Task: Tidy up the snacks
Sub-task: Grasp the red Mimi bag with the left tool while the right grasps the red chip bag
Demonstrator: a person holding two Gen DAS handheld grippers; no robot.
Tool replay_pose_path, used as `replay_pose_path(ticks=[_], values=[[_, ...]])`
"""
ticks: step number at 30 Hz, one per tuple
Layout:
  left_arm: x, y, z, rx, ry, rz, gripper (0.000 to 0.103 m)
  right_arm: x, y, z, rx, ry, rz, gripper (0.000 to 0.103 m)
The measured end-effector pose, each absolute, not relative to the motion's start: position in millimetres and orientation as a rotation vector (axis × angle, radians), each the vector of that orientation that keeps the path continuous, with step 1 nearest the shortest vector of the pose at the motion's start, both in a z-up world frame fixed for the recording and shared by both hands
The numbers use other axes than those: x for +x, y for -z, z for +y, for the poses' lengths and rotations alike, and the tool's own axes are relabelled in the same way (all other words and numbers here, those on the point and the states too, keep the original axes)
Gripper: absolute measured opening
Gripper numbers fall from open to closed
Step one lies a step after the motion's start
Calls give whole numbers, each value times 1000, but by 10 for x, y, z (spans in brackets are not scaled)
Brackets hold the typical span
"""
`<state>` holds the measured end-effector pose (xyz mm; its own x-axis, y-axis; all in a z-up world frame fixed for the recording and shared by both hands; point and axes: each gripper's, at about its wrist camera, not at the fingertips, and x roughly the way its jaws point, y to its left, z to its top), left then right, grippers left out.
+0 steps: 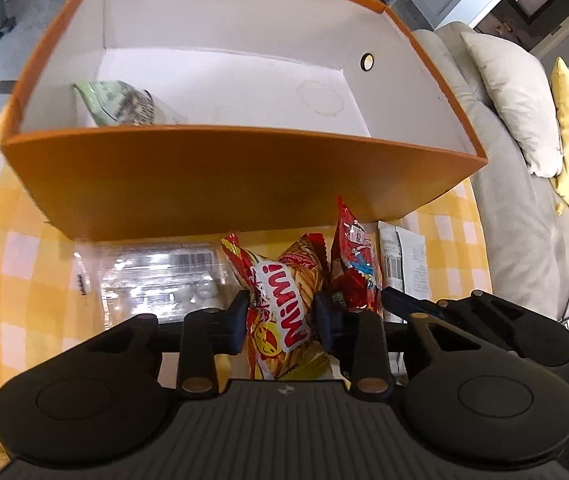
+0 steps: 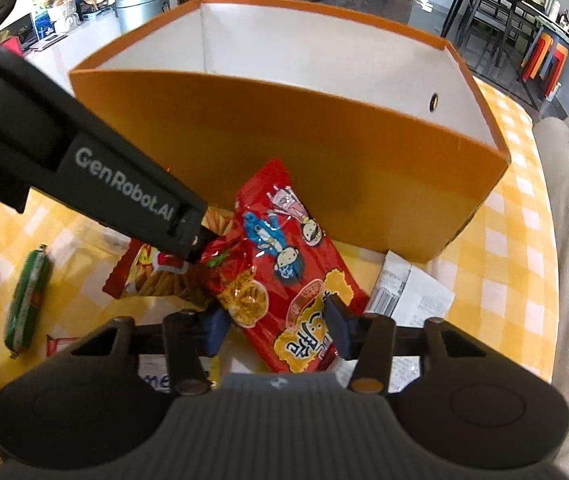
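An orange box [image 1: 244, 184] with a white inside stands on the yellow checked tablecloth; it also shows in the right wrist view [image 2: 324, 160]. A pale green snack bag [image 1: 124, 106] lies in its left corner. My left gripper [image 1: 282, 316] is shut on a red and yellow "Mimi" snack bag [image 1: 280, 300], just in front of the box. My right gripper [image 2: 276, 330] is shut on a red cartoon snack packet [image 2: 284, 264], which also shows in the left wrist view [image 1: 354, 268]. The left gripper's body [image 2: 124, 192] reaches in from the left in the right wrist view.
A clear plastic pack [image 1: 156, 280] lies left of the Mimi bag. White packets [image 2: 408, 292] lie to the right. A green wrapped roll [image 2: 28, 300] lies at the left. A beige sofa [image 1: 524, 220] with cushions borders the table on the right.
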<state>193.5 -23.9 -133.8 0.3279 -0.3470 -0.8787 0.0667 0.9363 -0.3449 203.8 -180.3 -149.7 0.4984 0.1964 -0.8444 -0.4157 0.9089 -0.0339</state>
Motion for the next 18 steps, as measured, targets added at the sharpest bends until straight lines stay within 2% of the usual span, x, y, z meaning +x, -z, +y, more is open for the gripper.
replay_pose_path(ticks=[2, 3, 10, 18], values=[[1897, 1306, -199, -283, 262, 1210, 36, 2016, 1457, -1803, -218, -381, 984, 46], [1878, 1288, -170, -295, 252, 1211, 35, 2009, 1434, -1809, -204, -384, 983, 40], [1787, 1211, 8, -315, 189, 1217, 34, 1914, 1303, -1807, -178, -387, 965, 35], [1582, 1040, 58, -283, 189, 1171, 34, 1877, 1112, -1918, -94, -347, 926, 23]])
